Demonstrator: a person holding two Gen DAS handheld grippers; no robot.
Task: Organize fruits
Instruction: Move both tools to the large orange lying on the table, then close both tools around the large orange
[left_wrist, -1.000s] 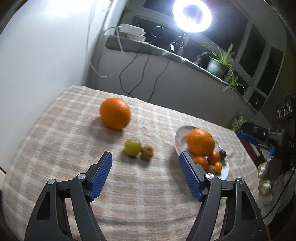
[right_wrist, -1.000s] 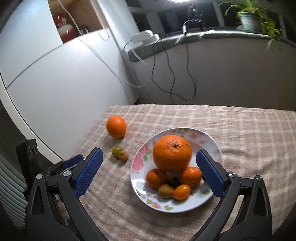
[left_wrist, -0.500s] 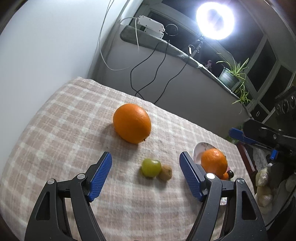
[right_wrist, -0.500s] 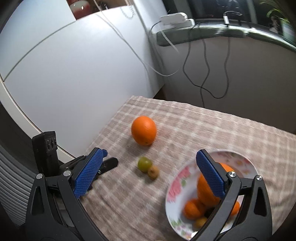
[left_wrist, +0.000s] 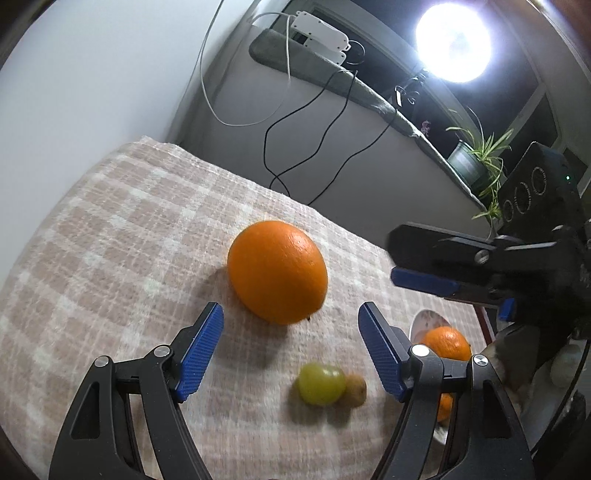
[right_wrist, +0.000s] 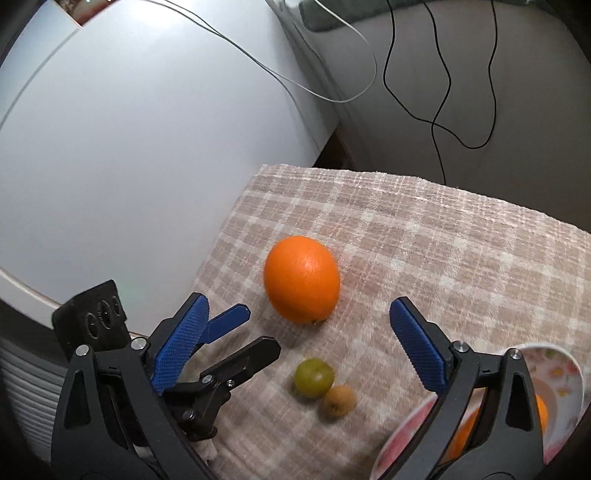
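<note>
A table under a beige-and-cream checked cloth (left_wrist: 122, 236) stands against a white panel and a grey wall hung with black cables, with a bright round lamp (left_wrist: 453, 40) above. The left gripper (left_wrist: 290, 349) is released, its blue-padded jaws spread wide with nothing between them and no contact with any fruit. Directly ahead of it, just beyond the fingertips and slightly toward its left finger, a large orange (left_wrist: 277, 272) rests on the cloth; its skin is glossy, evenly coloured and dimpled, with no visible marks. Nearer in, toward its right finger, a small round green fruit (left_wrist: 320, 383) lies touching a smaller brown fruit (left_wrist: 355, 390); both are slightly blurred. Past its right finger, a flower-patterned plate (left_wrist: 421, 322) holds another orange. The right gripper (right_wrist: 297, 336) is likewise released and empty, jaws wide apart. The large orange sits ahead of it between the finger lines; the green and brown pair lie closer, low within the gap. The plate rim shows behind its right finger, and the left gripper's fingers appear behind its left finger.
</note>
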